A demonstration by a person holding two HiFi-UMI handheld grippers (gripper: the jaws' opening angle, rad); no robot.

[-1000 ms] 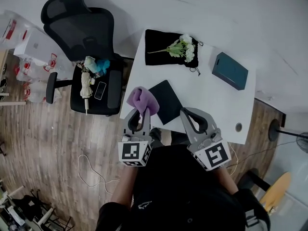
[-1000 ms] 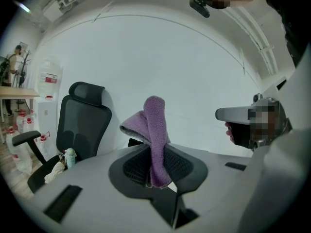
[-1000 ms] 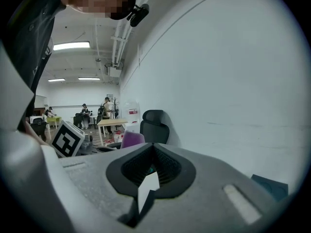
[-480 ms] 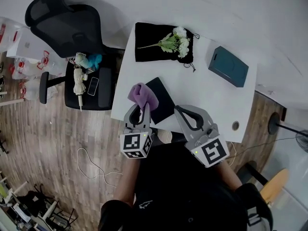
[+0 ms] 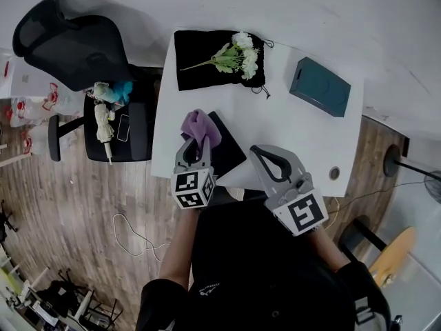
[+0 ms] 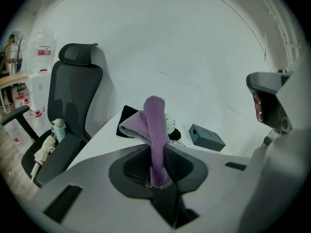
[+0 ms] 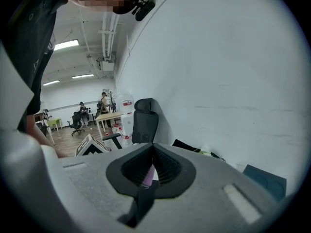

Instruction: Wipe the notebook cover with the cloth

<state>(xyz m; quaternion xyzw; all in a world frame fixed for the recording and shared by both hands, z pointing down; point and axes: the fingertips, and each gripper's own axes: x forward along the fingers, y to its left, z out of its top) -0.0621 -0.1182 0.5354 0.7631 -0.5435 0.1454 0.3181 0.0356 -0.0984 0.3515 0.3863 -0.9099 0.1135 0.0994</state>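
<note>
A white table [image 5: 303,140] stands by a white wall, with a black office chair [image 5: 76,47] on the wood floor [image 5: 83,205]. The left gripper [image 5: 195,142] pinches a purple cloth [image 5: 200,126] over the black notebook [image 5: 224,150] at the table's near edge. The right gripper [image 5: 272,161] is closed and empty.

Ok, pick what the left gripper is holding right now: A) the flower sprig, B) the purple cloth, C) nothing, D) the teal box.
B: in the left gripper view, the left gripper has its jaws shut on the purple cloth, which sticks up between them.
</note>
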